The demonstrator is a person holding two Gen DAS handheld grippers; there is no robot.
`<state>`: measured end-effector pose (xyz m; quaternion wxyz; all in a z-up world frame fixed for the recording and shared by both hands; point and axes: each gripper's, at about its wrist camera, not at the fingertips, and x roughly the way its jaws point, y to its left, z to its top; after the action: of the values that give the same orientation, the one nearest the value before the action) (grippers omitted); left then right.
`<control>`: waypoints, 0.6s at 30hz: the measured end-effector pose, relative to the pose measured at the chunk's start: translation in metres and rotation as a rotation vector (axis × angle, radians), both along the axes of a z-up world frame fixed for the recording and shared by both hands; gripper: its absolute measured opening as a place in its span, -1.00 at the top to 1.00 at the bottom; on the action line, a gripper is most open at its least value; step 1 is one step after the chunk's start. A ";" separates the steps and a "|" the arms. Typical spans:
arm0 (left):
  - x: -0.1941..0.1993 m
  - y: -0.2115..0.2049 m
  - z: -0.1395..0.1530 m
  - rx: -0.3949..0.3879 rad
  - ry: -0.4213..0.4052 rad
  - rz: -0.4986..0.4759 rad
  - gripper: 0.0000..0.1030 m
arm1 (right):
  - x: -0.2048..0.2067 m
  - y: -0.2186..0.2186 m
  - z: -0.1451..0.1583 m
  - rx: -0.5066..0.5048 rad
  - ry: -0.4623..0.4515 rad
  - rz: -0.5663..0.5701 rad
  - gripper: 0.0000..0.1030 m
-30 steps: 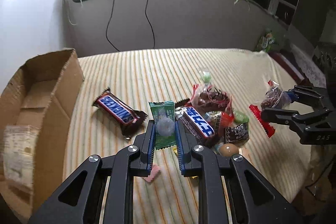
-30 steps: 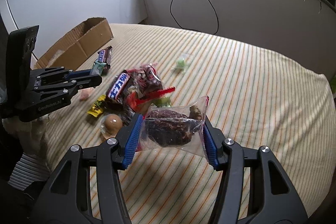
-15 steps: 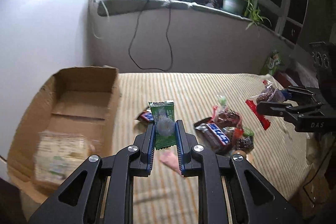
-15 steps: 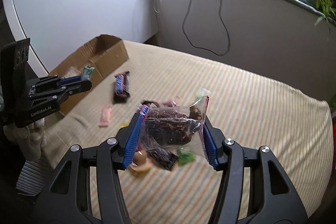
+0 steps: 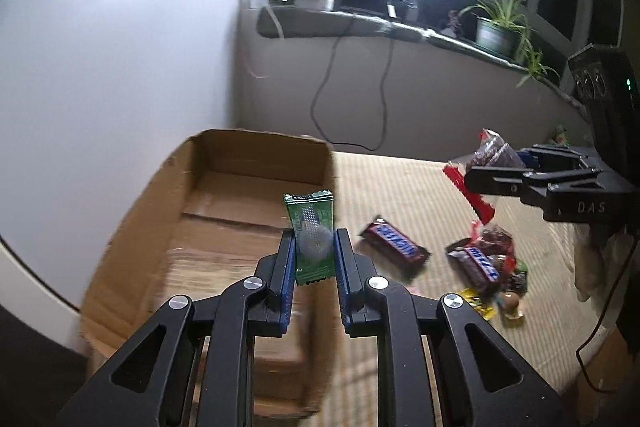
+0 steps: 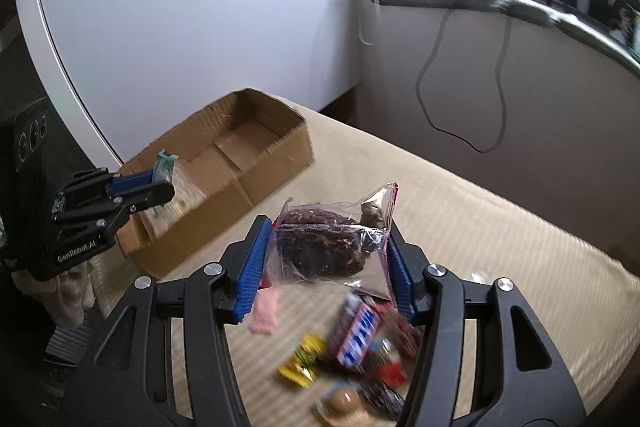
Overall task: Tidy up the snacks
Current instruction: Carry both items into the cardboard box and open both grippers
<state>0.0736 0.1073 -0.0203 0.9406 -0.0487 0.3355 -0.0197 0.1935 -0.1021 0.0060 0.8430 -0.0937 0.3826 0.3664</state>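
Now my left gripper [image 5: 314, 259] pinches the green packet [image 5: 311, 239], upright, with the cardboard box [image 5: 224, 211] directly beneath toward eleven o'clock. My right gripper [image 6: 326, 263], clamping the clear bag [image 6: 332, 243], has the box farther off at ten o'clock.

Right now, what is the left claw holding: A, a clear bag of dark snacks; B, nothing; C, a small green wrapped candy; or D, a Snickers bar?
C: the left claw is shut on the small green wrapped candy, held over the cardboard box.
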 end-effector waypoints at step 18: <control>0.018 0.044 -0.012 -0.013 0.050 0.079 0.67 | 0.035 0.110 -0.008 -0.006 0.030 0.116 -0.11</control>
<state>0.0912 0.1515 -0.0325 0.9315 -0.0685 0.3568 0.0166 0.2284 0.0075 -0.0023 0.8144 -0.1127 0.3900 0.4147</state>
